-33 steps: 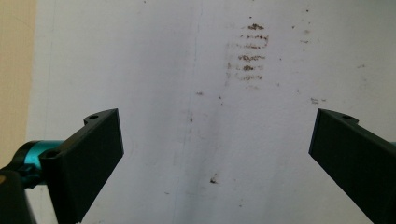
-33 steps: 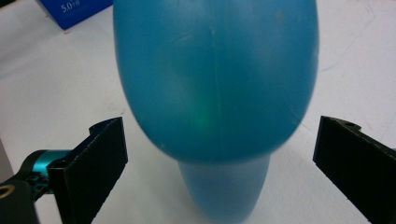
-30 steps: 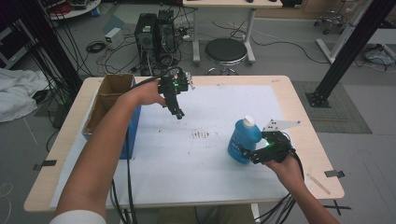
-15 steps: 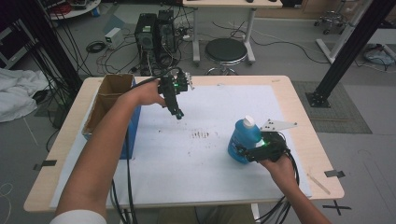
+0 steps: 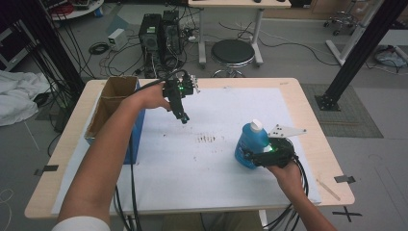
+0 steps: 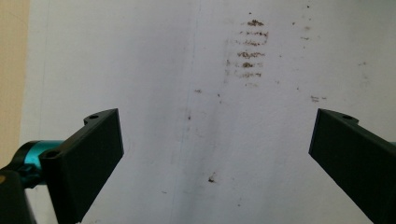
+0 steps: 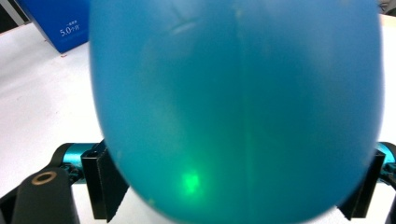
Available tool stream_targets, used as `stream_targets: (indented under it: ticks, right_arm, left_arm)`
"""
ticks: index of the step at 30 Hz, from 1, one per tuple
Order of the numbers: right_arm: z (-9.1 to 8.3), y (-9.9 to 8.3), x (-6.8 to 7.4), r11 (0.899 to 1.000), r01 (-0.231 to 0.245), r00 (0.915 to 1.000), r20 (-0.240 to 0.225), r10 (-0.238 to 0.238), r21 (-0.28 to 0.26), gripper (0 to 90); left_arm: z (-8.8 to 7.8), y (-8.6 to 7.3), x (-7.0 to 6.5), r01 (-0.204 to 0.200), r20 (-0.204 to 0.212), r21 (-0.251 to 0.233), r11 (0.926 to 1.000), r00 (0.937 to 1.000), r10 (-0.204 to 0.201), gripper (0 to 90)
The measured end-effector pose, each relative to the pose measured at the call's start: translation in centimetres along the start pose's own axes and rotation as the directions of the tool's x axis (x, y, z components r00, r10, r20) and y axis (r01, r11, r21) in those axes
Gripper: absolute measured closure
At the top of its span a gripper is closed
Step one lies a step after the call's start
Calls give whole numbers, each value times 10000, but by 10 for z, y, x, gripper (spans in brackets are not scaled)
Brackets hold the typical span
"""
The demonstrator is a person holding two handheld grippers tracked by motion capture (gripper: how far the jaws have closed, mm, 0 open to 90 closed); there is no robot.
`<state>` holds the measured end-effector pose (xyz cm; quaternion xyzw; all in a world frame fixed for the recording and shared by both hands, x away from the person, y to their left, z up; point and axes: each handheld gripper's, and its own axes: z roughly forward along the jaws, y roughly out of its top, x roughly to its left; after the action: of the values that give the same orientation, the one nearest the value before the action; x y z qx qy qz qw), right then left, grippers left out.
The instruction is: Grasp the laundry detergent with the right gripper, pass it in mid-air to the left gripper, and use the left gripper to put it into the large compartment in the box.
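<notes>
At the tabletop's (image 5: 308,103) left edge a blue-sided cardboard box (image 5: 113,113) stands open; the right gripper view catches its blue side with white print behind the bottle. Beside it, the left tongs (image 5: 183,118) hang above the white sheet (image 5: 221,187), and the left gripper view shows their jaws wide apart over brown smudges (image 6: 248,49), with bare sheet all around. Near the right edge, the right tongs (image 5: 257,159) are clamped on the blue bottle (image 5: 250,143), upright with a white cap; up close its body bulges between the jaws.
</notes>
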<state>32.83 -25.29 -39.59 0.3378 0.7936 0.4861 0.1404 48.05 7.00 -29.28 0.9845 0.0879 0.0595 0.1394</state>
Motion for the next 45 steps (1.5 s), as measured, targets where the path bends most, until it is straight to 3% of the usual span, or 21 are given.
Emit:
stream_targets:
  ticks: [7, 9, 16, 21, 32, 45]
  right_arm:
    - [-1, 0, 1, 9999, 62, 10000, 29, -61, -100, 182]
    - [-1, -1, 1, 9997, 127, 9999, -53, -129, -207, 254]
    - [-1, -2, 1, 9995, 138, 9999, 26, -137, -294, 255]
    - [0, -2, 2, 9992, 190, 9998, -28, -191, -363, 312]
    - [-1, -2, 2, 9991, 195, 9998, 75, -193, -384, 329]
    - [-1, -3, 4, 9982, 341, 9990, 300, -326, -498, 419]
  left_arm:
    - [0, 0, 0, 17, 18, 36, 10000, 10000, -17, 29]
    - [0, 0, 0, 25, 25, 35, 10000, 10000, -25, 29]
    - [0, 1, 0, 5, 31, 24, 10000, 10000, -5, 29]
    - [1, 0, -1, 5, 43, 42, 10000, 10000, -6, 29]
    - [2, 0, -1, 15, 77, 31, 10000, 10000, -15, 29]
    - [2, -1, 0, -11, 65, 36, 10000, 10000, 11, 29]
